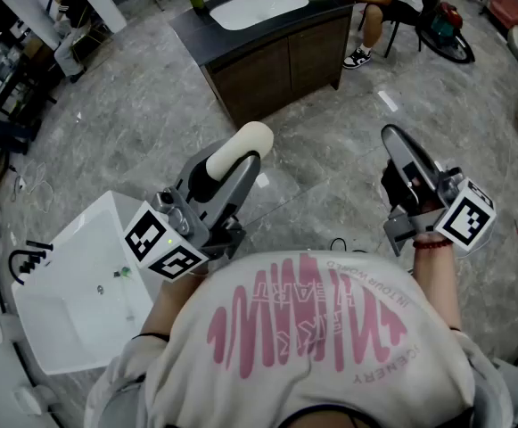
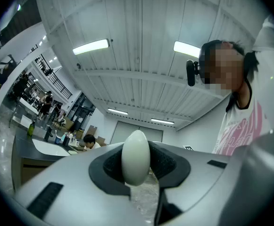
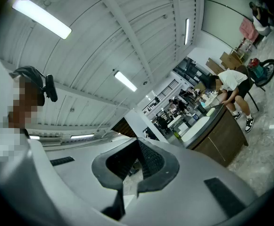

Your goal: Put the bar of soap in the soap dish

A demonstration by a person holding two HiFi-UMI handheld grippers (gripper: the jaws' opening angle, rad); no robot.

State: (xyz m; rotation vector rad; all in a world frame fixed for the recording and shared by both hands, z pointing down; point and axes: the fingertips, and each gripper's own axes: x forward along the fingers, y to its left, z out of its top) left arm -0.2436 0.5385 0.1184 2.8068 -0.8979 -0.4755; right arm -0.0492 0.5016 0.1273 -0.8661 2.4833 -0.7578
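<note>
One bar of soap (image 1: 240, 143) clamped in left hand-held gripper (image 1: 230, 166).

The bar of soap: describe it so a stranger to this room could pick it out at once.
Over the grey marble floor, find the person in the white shirt with pink print. The left gripper clamps the bar of soap between its jaws. It is the only cream, smooth, rounded thing there; the right gripper has nothing in its jaws.

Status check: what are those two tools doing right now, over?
Left tool shut on soap bar. Right tool shut, empty. Sink counter ahead across the floor, nothing seen in the way.
</note>
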